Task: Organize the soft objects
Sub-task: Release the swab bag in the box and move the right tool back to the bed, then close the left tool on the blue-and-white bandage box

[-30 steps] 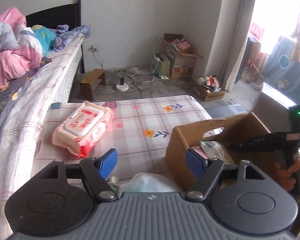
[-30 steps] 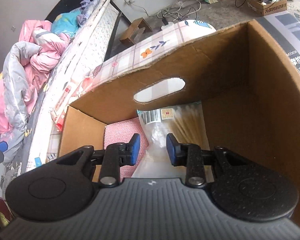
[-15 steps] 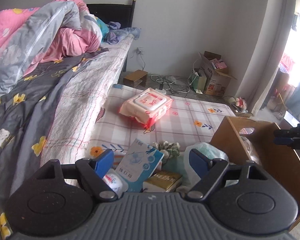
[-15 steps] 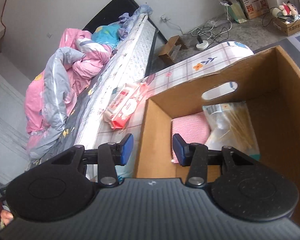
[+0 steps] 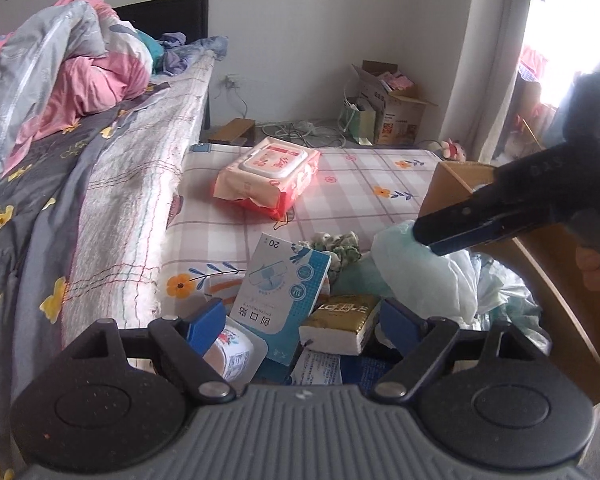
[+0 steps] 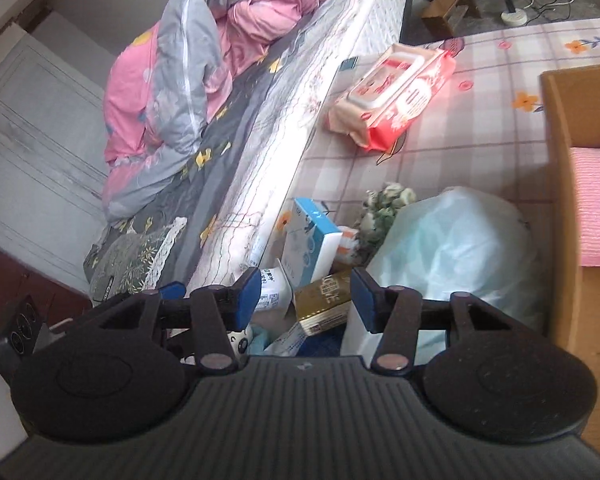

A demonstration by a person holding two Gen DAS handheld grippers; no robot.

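Note:
A heap of soft goods lies at the near end of the checked table: a blue-and-white box point(image 5: 284, 284) point(image 6: 308, 240), a gold tissue pack point(image 5: 340, 316) point(image 6: 324, 296), a pale plastic bag point(image 5: 420, 276) point(image 6: 452, 248) and a floral scrunchie point(image 5: 336, 242) point(image 6: 384, 204). A pink wet-wipes pack point(image 5: 268, 176) point(image 6: 392, 96) lies alone farther off. My left gripper point(image 5: 302, 320) hovers open over the heap. My right gripper point(image 6: 306, 296) point(image 5: 460, 232) hangs above the gold pack and bag; its jaws are opening and grip nothing. The cardboard box point(image 5: 448, 188) point(image 6: 560, 152) holds a pink cloth point(image 6: 596, 208).
A bed point(image 5: 120, 184) with pink and grey quilts point(image 5: 60, 80) runs along the table's left side. A small sealed cup point(image 5: 232, 350) sits at the heap's near left. Cartons point(image 5: 392, 104) and cables lie on the floor beyond the table.
My right gripper has come up out of the cardboard box and swung left over the heap, its jaws widening. My left gripper has pulled back and sunk toward the heap.

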